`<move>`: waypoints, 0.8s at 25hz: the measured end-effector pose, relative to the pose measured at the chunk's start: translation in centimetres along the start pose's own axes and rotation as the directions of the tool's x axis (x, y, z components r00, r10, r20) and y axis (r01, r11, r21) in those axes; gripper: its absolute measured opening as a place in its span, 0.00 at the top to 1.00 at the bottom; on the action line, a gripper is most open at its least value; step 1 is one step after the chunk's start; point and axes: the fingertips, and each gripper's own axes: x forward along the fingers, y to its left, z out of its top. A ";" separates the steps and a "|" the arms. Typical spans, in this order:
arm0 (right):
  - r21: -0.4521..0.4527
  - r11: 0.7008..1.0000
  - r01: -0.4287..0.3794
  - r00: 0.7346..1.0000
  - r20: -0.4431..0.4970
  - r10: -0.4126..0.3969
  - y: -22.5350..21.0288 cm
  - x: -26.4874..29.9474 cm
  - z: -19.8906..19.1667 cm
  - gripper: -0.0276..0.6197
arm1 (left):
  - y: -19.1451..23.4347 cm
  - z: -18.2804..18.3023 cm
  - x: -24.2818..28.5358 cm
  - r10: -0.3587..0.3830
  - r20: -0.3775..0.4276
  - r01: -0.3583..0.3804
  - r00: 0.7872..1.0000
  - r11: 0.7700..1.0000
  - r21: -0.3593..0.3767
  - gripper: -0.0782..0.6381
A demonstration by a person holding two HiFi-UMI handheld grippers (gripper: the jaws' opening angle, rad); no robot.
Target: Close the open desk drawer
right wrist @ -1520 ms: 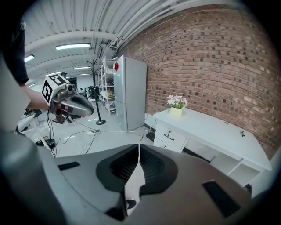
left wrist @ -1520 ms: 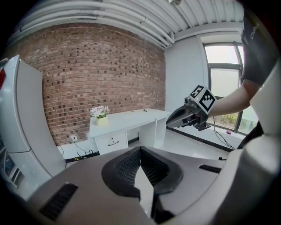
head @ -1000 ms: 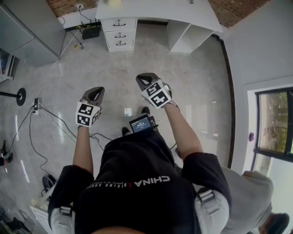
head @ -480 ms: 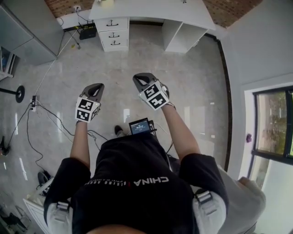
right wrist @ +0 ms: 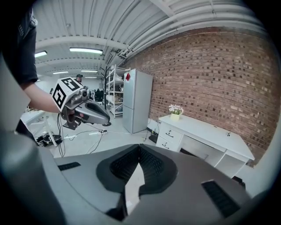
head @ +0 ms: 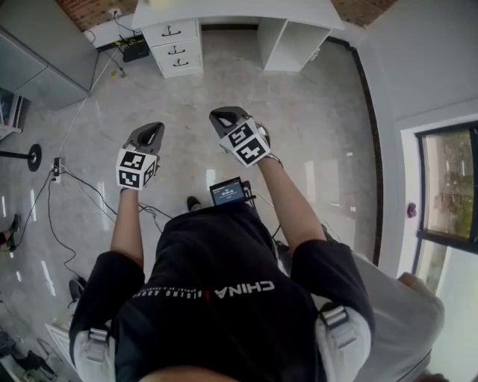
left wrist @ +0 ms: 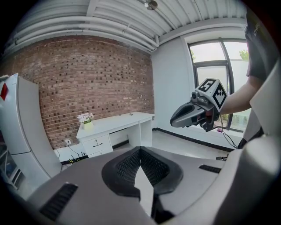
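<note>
Both clenched empty, the left gripper and right gripper hang well apart from the worktop; its drawers look flush, so I judge no push is needed.

Well ahead of the left tongs and the right tongs, the white worktop was cut off by the head view's top edge. Its drawers were too small to tell whether any stood open. Far right of the tongs, a window ran off the edge.
</note>
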 end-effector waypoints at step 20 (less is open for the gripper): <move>-0.035 0.999 -0.021 1.000 -0.013 0.020 0.4 0.3 -0.1 0.93 | -0.2 0.7 0.0 -0.005 0.007 0.005 1.000 1.000 0.003 0.87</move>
